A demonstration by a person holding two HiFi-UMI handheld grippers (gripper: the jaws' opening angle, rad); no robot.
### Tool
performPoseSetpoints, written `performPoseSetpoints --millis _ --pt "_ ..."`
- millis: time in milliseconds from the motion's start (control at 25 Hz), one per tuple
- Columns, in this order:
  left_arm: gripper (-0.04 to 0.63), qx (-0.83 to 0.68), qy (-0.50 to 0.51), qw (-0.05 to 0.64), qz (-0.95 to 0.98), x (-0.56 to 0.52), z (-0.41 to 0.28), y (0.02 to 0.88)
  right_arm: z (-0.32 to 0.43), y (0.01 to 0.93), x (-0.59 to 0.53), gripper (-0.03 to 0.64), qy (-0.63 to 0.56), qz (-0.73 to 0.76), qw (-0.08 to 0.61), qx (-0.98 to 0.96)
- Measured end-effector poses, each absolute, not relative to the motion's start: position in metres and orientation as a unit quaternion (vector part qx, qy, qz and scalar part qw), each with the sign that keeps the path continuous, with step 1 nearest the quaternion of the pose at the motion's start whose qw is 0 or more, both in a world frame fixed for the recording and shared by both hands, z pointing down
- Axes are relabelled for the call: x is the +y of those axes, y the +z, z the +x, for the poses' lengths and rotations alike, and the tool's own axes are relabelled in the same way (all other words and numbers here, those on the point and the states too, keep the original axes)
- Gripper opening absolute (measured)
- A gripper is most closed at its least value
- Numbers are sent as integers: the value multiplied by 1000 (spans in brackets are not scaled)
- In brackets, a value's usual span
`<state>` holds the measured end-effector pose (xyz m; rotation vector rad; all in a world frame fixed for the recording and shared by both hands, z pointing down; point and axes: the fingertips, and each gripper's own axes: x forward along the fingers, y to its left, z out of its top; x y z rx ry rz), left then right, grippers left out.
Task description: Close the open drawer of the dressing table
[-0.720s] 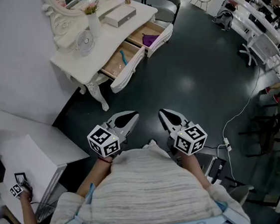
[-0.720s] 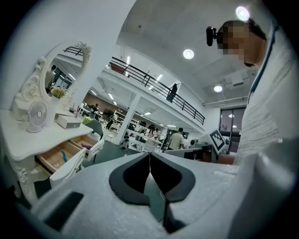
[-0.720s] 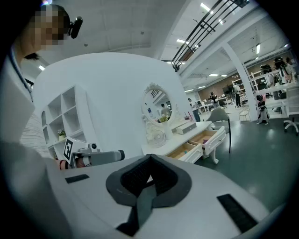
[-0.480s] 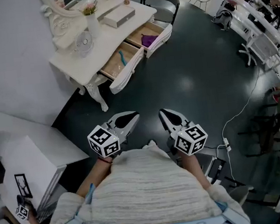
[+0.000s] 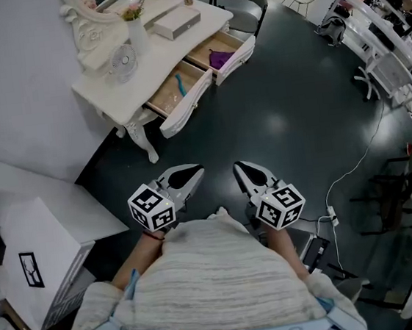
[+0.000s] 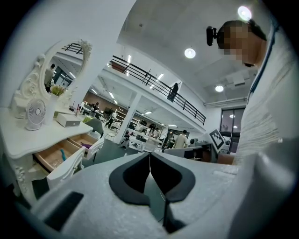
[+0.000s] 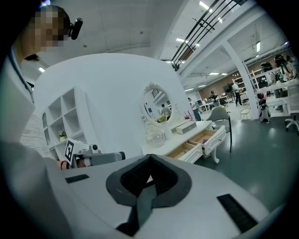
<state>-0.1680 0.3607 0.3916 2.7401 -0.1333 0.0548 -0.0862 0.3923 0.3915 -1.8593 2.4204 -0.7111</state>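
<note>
- At the lower left of the head view, a white shelf unit stands against the pale wall.
- At the upper left stands the white dressing table. On its top you have an ornate mirror, a small round fan, a vase with flowers and a flat white box.
- Two drawers stand pulled out from the table's front over the dark floor. The left drawer shows a teal item on its wooden bottom. The right drawer, just beside it, holds something purple.
- Your left gripper sits in the lower middle of the frame, close to your body and well apart from the table. In the left gripper view its jaws are pressed together, tips meeting, with nothing between them.
- Your right gripper sits just beside the left one, pointing up the frame. Its jaws are also pressed together and empty; in the right gripper view the table with both open drawers lies beyond them, right of centre.
- A grey chair stands at the top, just beyond the right drawer.
- A white cable trails across the floor at the right.
</note>
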Motion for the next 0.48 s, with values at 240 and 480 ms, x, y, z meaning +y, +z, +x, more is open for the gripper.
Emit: performPoseSetpoints --millis 240,480 --pt "15 -52 18 196 979 357 -144 391 -67 386 391 9 -221 -579 19 785" --pt "15 -58 13 191 980 357 -107 382 -40 381 386 11 -217 -554 3 804"
